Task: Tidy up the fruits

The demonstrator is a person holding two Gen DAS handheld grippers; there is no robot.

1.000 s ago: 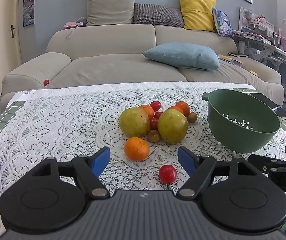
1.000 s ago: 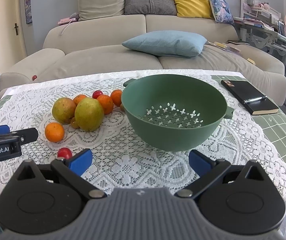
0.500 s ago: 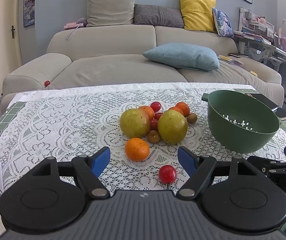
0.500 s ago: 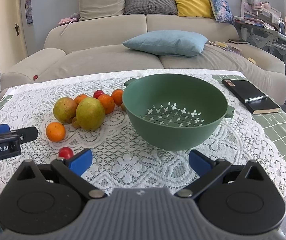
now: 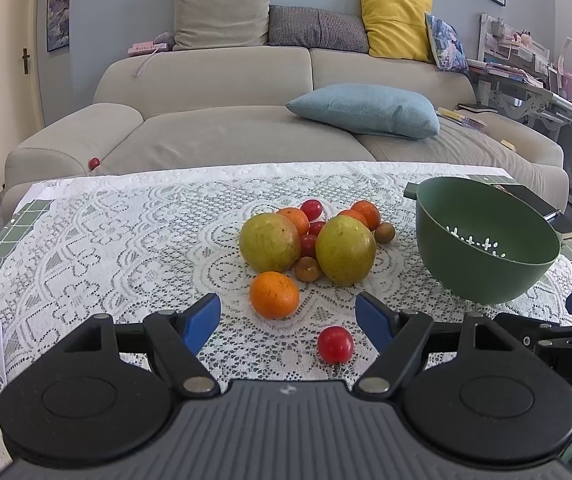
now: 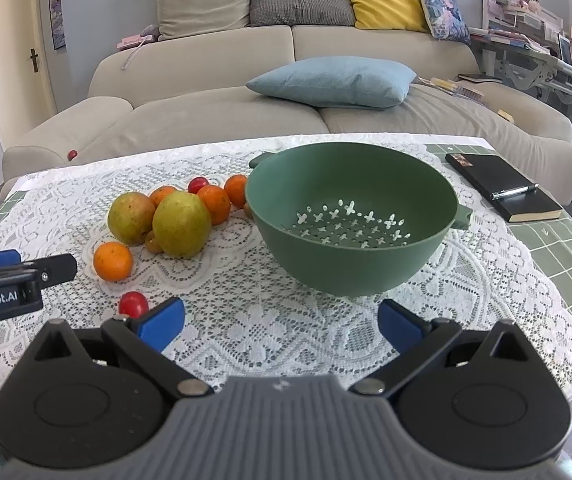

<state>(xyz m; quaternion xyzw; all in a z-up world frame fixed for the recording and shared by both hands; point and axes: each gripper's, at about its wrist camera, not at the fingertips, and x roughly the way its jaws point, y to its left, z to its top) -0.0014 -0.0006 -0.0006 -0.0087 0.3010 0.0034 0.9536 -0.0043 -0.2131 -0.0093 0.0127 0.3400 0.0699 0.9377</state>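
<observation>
On the lace cloth [image 5: 126,248], in the left wrist view, the left gripper [image 5: 287,318] stood spread wide and empty, a lone orange [image 5: 274,294] and a cherry tomato [image 5: 335,344] lying between its blue fingers. Beyond them sat the fruit cluster [image 5: 309,240], with the green colander [image 5: 485,240] to its right, empty. In the right wrist view, the right gripper [image 6: 282,322] was likewise wide and empty, facing the colander; a black notebook [image 6: 501,192] lay further right.
</observation>
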